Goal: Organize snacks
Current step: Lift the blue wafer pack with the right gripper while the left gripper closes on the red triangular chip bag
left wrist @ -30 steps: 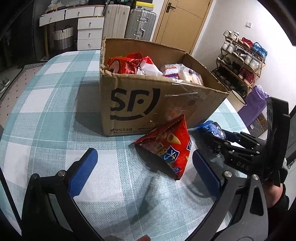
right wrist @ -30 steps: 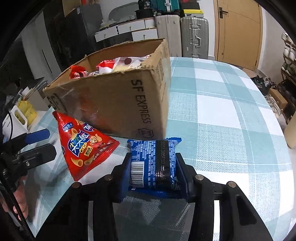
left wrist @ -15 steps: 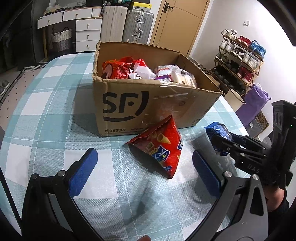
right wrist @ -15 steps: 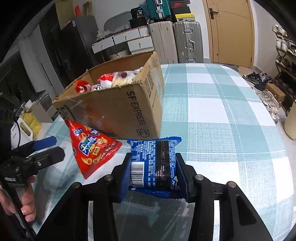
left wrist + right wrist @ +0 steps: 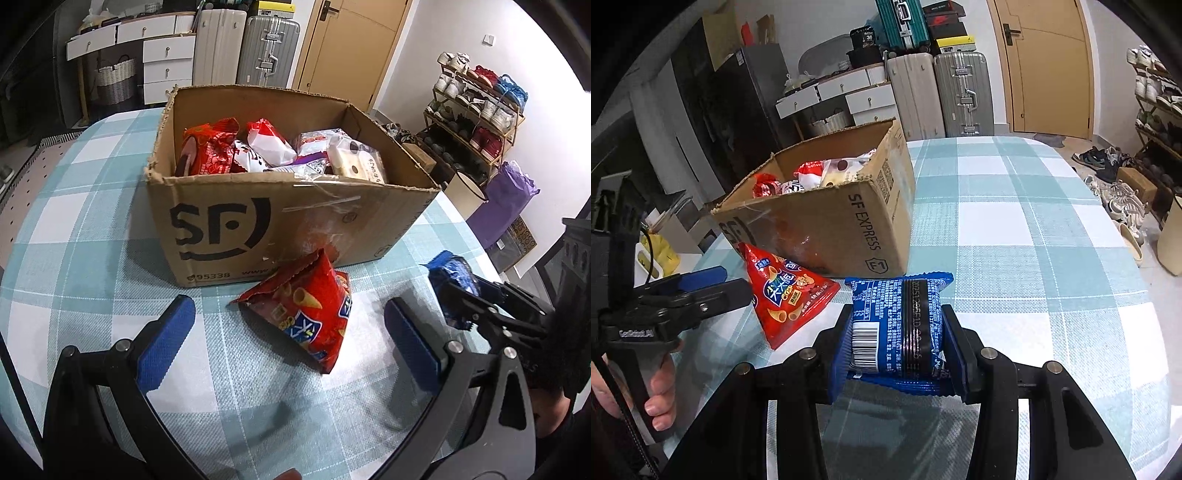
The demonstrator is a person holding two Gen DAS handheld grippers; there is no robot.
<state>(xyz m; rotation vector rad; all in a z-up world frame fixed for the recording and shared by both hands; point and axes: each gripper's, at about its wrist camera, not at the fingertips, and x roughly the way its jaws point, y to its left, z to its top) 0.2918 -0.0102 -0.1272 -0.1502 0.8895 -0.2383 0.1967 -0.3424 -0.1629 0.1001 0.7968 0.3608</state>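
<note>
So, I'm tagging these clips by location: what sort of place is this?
Most likely a home, near the entrance: a shoe rack, suitcases by a door, and a checked tablecloth.

Indoor light, moderately bright, from overhead. Soft shadows fall on the checked tablecloth beside the cardboard box. Glare on the box's tape. Strong fisheye bending, black vignette corners. Focus sharp, no motion blur.
</note>
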